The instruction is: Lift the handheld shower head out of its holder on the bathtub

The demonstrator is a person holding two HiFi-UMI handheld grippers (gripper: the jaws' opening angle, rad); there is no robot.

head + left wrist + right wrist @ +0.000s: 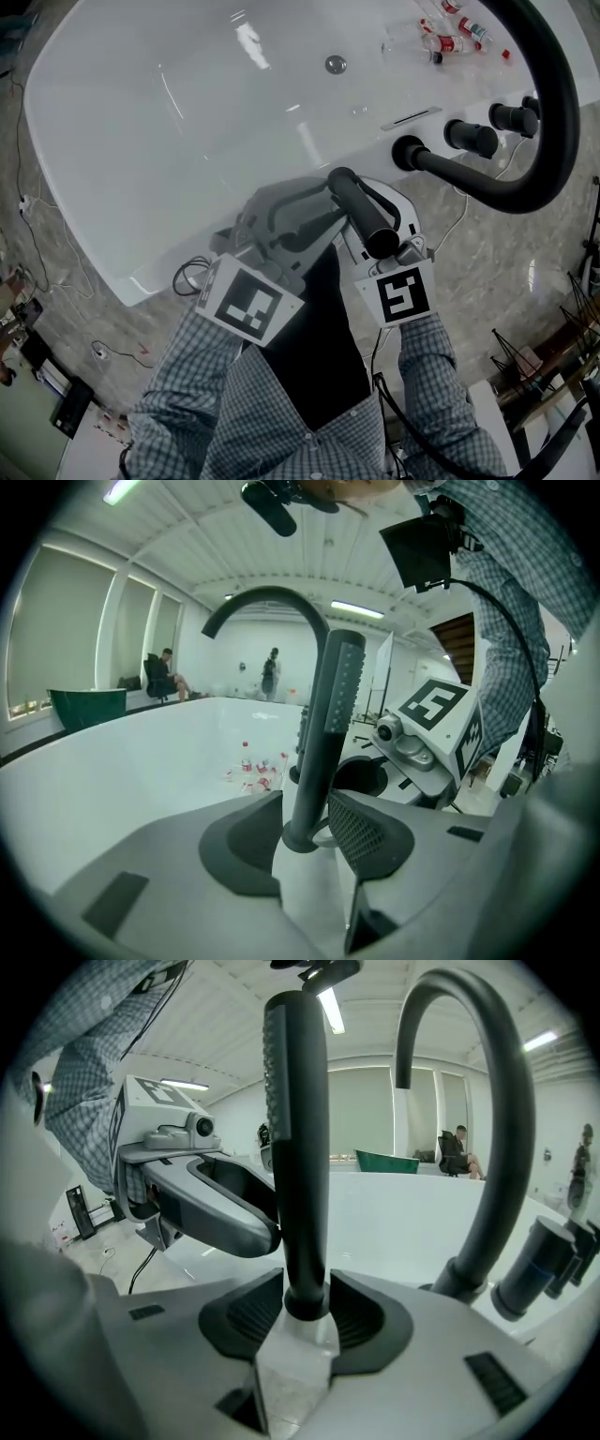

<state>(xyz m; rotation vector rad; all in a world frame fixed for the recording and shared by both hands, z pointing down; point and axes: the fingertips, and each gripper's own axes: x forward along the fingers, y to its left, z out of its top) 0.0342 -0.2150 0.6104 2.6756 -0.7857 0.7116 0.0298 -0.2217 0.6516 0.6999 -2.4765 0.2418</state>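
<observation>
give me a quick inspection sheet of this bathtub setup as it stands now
surface: white bathtub, with a drain fitting in its bottom
job's things: handheld shower head stands upright at the tub rim, not yet lifted
clutter: small bottles lie in the far end of the tub
grippers: left gripper and right gripper are both open, with the shower head's handle between each pair of jaws
cables: thin cables trail on the floor beside the tub
surroundings: curved black faucet spout and knobs on the rim; stone-patterned floor; wire rack
</observation>
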